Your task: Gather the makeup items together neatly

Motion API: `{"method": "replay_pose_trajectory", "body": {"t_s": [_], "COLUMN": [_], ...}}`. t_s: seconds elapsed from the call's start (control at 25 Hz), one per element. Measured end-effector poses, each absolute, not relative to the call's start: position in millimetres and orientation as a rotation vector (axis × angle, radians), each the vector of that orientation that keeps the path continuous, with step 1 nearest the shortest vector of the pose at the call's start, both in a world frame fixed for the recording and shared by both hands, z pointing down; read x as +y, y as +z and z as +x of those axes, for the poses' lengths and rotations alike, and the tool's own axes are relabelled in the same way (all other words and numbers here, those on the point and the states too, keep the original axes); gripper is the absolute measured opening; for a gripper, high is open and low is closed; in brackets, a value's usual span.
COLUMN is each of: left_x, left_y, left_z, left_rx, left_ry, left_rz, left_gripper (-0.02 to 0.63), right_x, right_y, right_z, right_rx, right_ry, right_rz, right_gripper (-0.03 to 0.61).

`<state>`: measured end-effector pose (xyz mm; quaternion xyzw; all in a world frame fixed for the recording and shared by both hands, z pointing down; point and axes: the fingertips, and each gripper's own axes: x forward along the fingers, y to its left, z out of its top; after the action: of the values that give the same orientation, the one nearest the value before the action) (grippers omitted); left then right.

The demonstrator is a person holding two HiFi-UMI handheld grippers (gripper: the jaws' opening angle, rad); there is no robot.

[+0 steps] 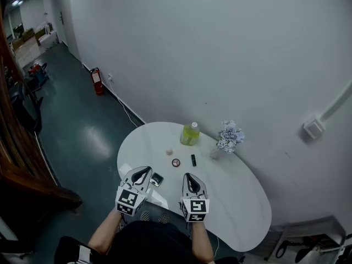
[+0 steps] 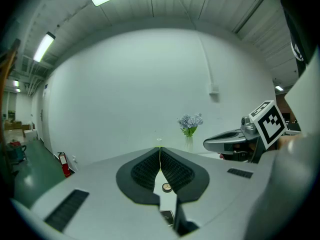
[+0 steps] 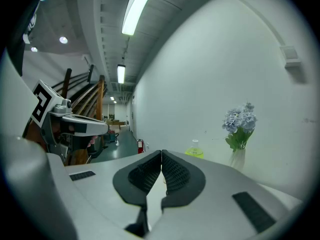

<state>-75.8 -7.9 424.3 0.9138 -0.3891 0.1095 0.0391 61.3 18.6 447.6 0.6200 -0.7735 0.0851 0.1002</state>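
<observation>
On the white table (image 1: 242, 202) lie a small beige round pot (image 1: 169, 152), a red-rimmed round compact (image 1: 176, 162), a black lipstick tube (image 1: 193, 160) and a dark square compact (image 1: 157, 179). My left gripper (image 1: 146, 170) hovers at the near edge, just left of the square compact. Its jaws are shut and empty (image 2: 160, 149); below them show the round compact (image 2: 166, 187) and the square compact (image 2: 167, 216). My right gripper (image 1: 187, 176) hangs beside it, short of the lipstick, shut with nothing held (image 3: 161, 153).
A yellow-green bottle (image 1: 190, 134) and a vase of pale flowers (image 1: 228, 137) stand at the table's far side by the white wall. A red fire extinguisher (image 1: 97, 81) sits on the dark floor, far left. The bottle (image 3: 195, 150) and flowers (image 3: 240, 124) lie ahead of the right gripper.
</observation>
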Motion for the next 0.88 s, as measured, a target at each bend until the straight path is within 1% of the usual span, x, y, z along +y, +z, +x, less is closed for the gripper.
{"method": "replay_pose_trajectory", "body": {"t_s": [0.28,0.88], "left_x": [-24.9,-73.1], "left_y": [439.0,520.3], "left_z": [-82.5,-81.5], "left_rx": [-1.214,-1.182], "left_ry": [0.360,0.464], "left_rz": [2.743,2.622], "left_gripper": [0.020,0.020], "right_x": [-3.6,-55.8], "right_y": [469.2,556.2], "right_z": [58.4,55.9], "right_rx": [-2.272,-2.216], "right_ry": [0.295,0.408], "right_rz": [1.774,1.611], "right_gripper": [0.032,0.032]}}
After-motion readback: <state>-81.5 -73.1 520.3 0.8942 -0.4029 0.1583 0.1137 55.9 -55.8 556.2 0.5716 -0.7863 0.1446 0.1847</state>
